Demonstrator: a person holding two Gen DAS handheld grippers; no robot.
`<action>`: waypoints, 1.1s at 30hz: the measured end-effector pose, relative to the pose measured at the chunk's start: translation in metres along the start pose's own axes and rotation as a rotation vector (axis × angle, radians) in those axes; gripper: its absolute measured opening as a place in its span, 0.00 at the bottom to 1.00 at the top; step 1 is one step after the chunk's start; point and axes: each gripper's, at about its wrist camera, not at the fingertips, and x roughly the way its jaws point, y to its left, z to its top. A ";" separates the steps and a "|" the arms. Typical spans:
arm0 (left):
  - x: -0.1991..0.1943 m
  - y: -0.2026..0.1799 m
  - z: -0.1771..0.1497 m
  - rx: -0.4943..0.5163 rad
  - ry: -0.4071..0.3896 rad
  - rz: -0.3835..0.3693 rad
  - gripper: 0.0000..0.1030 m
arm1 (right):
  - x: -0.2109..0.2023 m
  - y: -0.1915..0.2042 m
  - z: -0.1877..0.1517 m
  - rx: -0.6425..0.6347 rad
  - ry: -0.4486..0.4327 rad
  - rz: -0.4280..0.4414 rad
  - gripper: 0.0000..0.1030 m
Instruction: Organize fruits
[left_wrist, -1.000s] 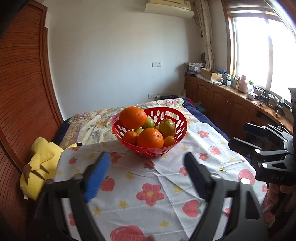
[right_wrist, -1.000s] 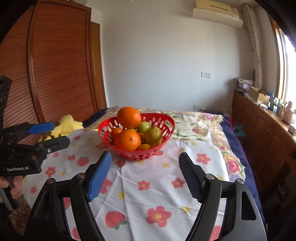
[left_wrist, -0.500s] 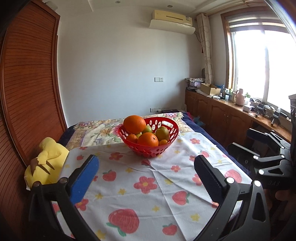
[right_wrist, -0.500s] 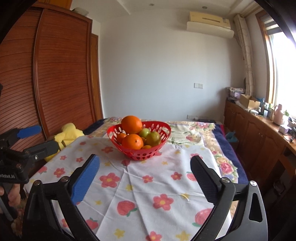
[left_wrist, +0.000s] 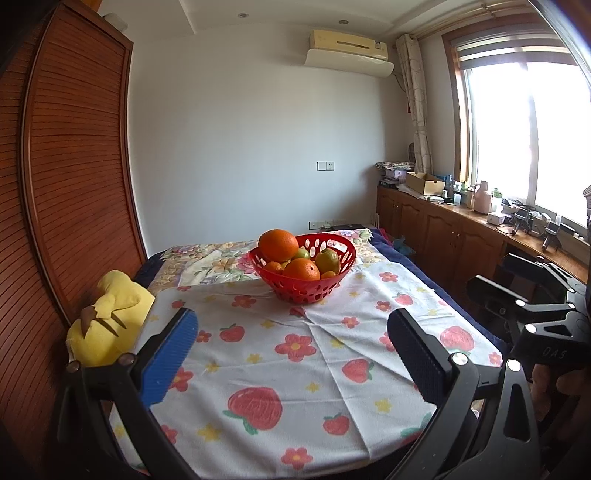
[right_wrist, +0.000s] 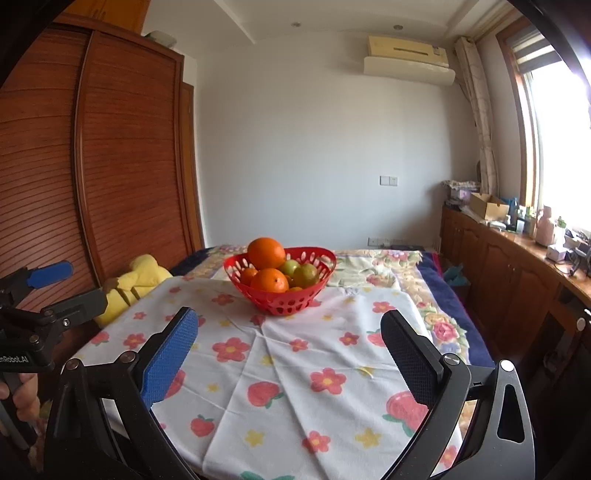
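A red perforated basket (left_wrist: 334, 284) stands at the far end of the table and also shows in the right wrist view (right_wrist: 314, 295). It holds a large orange (left_wrist: 277, 244) on top, a second orange (left_wrist: 301, 268), small oranges and green fruits (left_wrist: 327, 260). My left gripper (left_wrist: 291, 328) is open and empty, well short of the basket above the near half of the table. My right gripper (right_wrist: 288, 326) is open and empty at a similar distance. Each gripper shows at the side of the other's view.
The table wears a white cloth (left_wrist: 295, 350) printed with strawberries and flowers. A yellow plush toy (left_wrist: 107, 317) lies at its left edge. A wooden wardrobe (right_wrist: 92, 166) stands to the left. A low cabinet with clutter (left_wrist: 461, 229) runs under the window at right.
Both grippers have pulled back and up from the basket, which looks smaller and farther now. Both sets of jaws have spread wider. The fruits have not moved.
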 end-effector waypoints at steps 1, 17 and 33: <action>-0.003 0.000 -0.002 -0.002 0.000 0.000 1.00 | -0.004 0.001 -0.001 0.001 -0.001 -0.003 0.98; -0.016 -0.002 -0.013 -0.016 0.008 -0.007 1.00 | -0.019 0.004 -0.012 0.011 0.002 -0.001 0.98; -0.020 0.001 -0.014 -0.011 0.006 -0.011 1.00 | -0.023 0.003 -0.014 0.010 -0.001 -0.010 0.98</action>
